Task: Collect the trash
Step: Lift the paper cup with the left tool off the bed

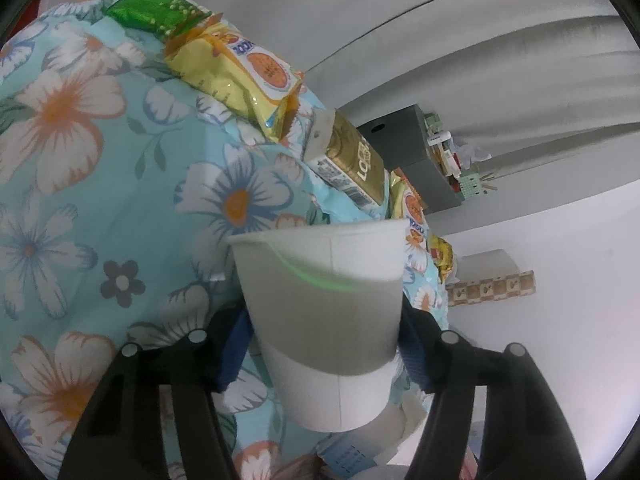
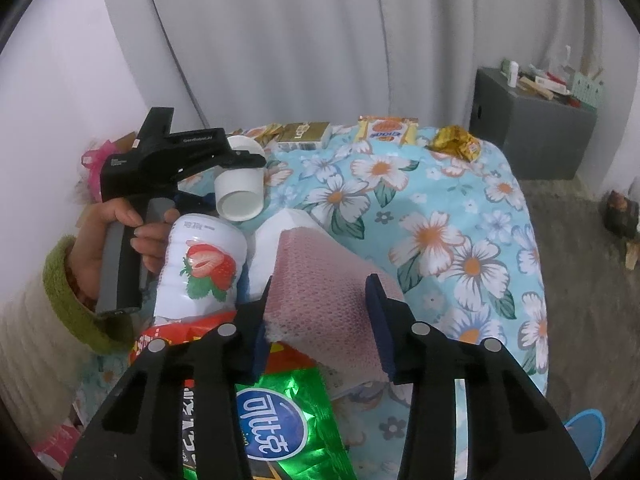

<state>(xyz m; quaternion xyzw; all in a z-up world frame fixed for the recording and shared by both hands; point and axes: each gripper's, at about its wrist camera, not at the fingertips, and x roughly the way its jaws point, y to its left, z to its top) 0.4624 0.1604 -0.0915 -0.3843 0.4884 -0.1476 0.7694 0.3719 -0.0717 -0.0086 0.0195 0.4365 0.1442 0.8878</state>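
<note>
Floral-clothed surface [image 2: 460,200] holds scattered wrappers. Left hand-held gripper [image 1: 324,344] clamps a paper cup [image 1: 320,300]; right hand-held gripper [image 2: 320,320] squeezes a pink sponge [image 2: 324,292] beside it. Next, I judge, both get lifted away.

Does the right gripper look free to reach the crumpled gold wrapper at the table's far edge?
Probably not yet: the right gripper is shut on a pink mesh-wrapped pack; otherwise the floral cloth up to the gold wrapper lies bare.

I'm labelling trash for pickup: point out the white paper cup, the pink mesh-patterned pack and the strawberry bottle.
White paper cup [image 1: 324,320]: left wrist view, side wall.
Pink mesh-patterned pack [image 2: 324,292]: right wrist view, top face.
White strawberry-printed plastic bottle [image 2: 204,268]: right wrist view, printed label.
</note>
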